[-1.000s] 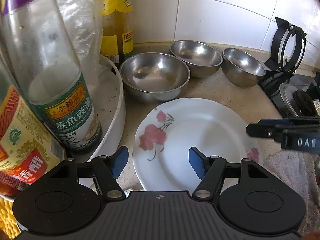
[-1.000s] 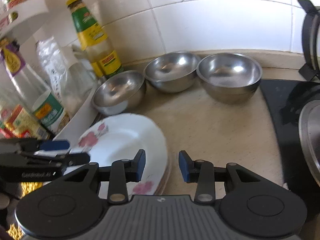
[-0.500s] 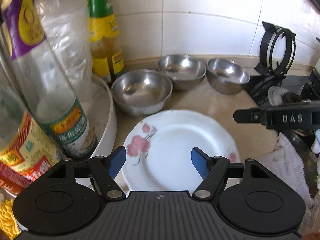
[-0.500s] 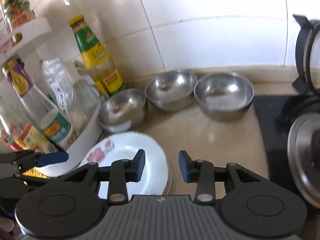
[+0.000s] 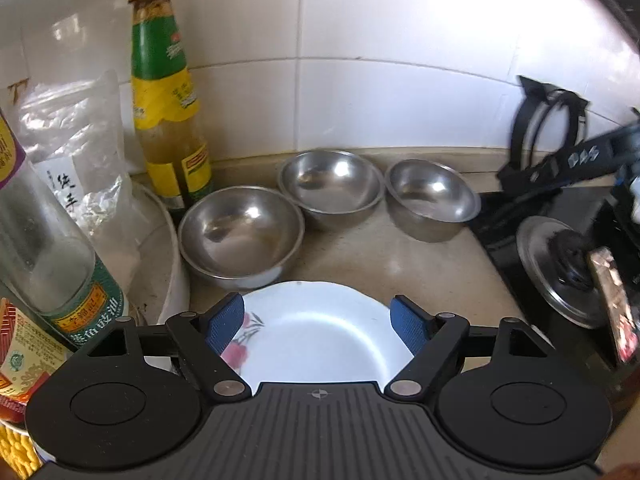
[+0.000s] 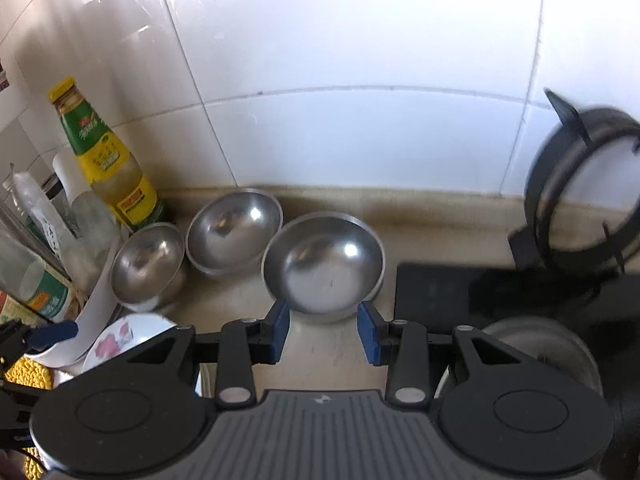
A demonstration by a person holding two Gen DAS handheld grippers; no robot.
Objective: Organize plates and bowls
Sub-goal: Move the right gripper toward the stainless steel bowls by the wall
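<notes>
A white plate with pink flowers (image 5: 316, 336) lies on the beige counter, also seen in the right wrist view (image 6: 120, 338). Three steel bowls stand in a row behind it: left (image 5: 240, 236), middle (image 5: 330, 186), right (image 5: 432, 196). My left gripper (image 5: 318, 320) is open and empty, above the plate's near part. My right gripper (image 6: 323, 330) is open and empty, just in front of the rightmost bowl (image 6: 322, 264), apart from it. The other bowls show in the right wrist view, left (image 6: 148, 264) and middle (image 6: 234, 230).
A white round tray (image 5: 172, 248) at the left holds sauce bottles (image 5: 166, 96) and a plastic bag. A black stove (image 6: 460, 292) with a pan support (image 6: 580, 192) and a metal lid (image 5: 560, 268) is at the right. White tiles behind.
Both grippers have pulled back and risen. The right gripper has swung right and now faces the rightmost bowl. The plate sits lower in the left view. Nothing was grasped.
</notes>
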